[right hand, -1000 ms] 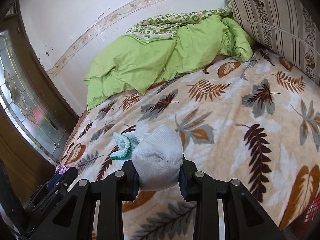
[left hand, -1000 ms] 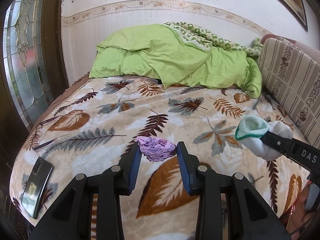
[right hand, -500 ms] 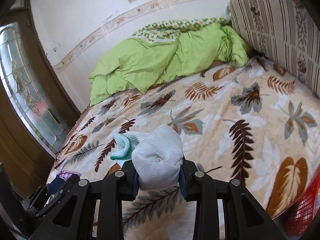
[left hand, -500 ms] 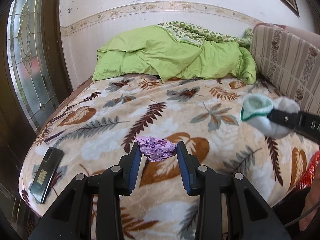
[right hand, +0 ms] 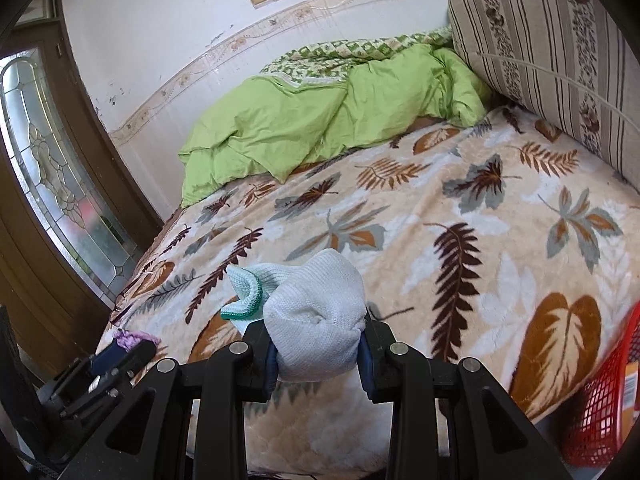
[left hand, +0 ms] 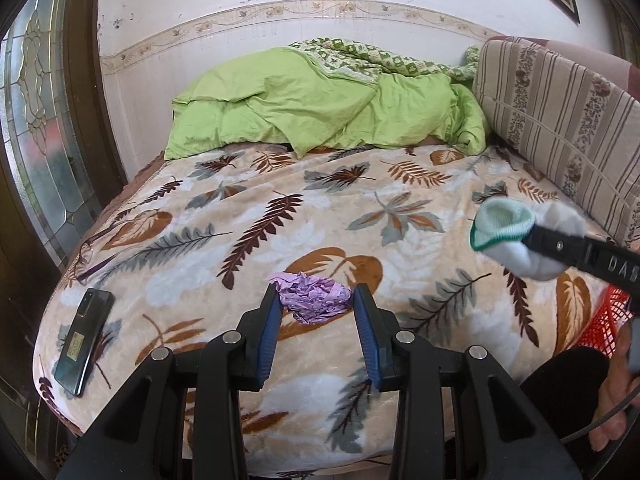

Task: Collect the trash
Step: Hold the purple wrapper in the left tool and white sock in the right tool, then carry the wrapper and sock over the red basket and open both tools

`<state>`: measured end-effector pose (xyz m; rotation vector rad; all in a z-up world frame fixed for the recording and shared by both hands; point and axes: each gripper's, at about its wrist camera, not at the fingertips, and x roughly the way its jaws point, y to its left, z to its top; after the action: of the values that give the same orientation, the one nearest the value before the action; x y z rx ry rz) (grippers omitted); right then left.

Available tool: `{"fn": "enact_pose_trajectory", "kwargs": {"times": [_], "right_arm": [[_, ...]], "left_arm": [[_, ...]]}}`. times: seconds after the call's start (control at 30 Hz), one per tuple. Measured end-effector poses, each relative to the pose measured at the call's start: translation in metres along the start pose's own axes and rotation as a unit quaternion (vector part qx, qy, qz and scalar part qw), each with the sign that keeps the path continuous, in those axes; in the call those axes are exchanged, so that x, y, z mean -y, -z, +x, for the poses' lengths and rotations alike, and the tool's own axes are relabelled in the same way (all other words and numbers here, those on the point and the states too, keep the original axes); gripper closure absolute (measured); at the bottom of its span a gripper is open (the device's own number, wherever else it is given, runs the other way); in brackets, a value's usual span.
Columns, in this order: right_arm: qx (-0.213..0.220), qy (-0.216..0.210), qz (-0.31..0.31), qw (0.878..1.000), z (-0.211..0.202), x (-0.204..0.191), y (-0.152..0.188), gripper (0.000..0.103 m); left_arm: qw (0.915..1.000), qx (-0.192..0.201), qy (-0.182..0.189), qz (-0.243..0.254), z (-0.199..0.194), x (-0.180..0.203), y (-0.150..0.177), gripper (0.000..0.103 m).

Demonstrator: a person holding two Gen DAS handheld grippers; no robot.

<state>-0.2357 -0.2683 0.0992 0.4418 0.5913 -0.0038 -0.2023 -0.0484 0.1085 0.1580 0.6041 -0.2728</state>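
Observation:
My left gripper (left hand: 316,304) is shut on a crumpled purple paper wad (left hand: 312,302) and holds it above the near edge of the bed. My right gripper (right hand: 318,342) is shut on a balled white sock with a green-edged cuff (right hand: 312,320), also lifted above the bed. The sock (left hand: 516,236) and the right gripper show at the right of the left wrist view. The purple wad (right hand: 130,338) and the left gripper show at the lower left of the right wrist view. A red mesh basket (right hand: 600,400) stands on the floor by the bed's right corner.
A leaf-patterned blanket (left hand: 320,216) covers the bed. A black phone (left hand: 82,336) lies at its near left corner. A green duvet (left hand: 320,112) is bunched at the far end. A striped cushion (left hand: 560,120) lines the right side. A glass-panelled door (left hand: 36,140) is left.
Both grippers have pulled back and up from the bed with their loads still held. More of the bed's near edge and the red basket have come into view.

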Motion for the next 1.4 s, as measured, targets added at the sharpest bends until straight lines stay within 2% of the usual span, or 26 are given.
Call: {"fn": "enact_pose_trajectory", "kwargs": {"times": [0.47, 0.63, 0.93, 1.4], "right_arm": [[-0.058, 0.02, 0.019, 0.998, 0.032, 0.025, 0.017, 0.07], [-0.052, 0.031, -0.017, 0.998, 0.015, 0.022, 0.013, 0.07], [-0.042, 0.05, -0.036, 0.997, -0.019, 0.031, 0.014, 0.07], [-0.03, 0.058, 0.008, 0.998, -0.044, 0.071, 0.011, 0.07]], "left_arm": [[0.9995, -0.022, 0.022, 0.003, 0.014, 0.005, -0.004, 0.068], [0.9988, -0.03, 0.039, 0.0, 0.022, 0.009, -0.009, 0.068], [0.9969, -0.045, 0.064, 0.01, 0.027, 0.022, -0.012, 0.068], [0.9938, -0.045, 0.087, 0.052, 0.022, 0.065, -0.023, 0.068]]}}
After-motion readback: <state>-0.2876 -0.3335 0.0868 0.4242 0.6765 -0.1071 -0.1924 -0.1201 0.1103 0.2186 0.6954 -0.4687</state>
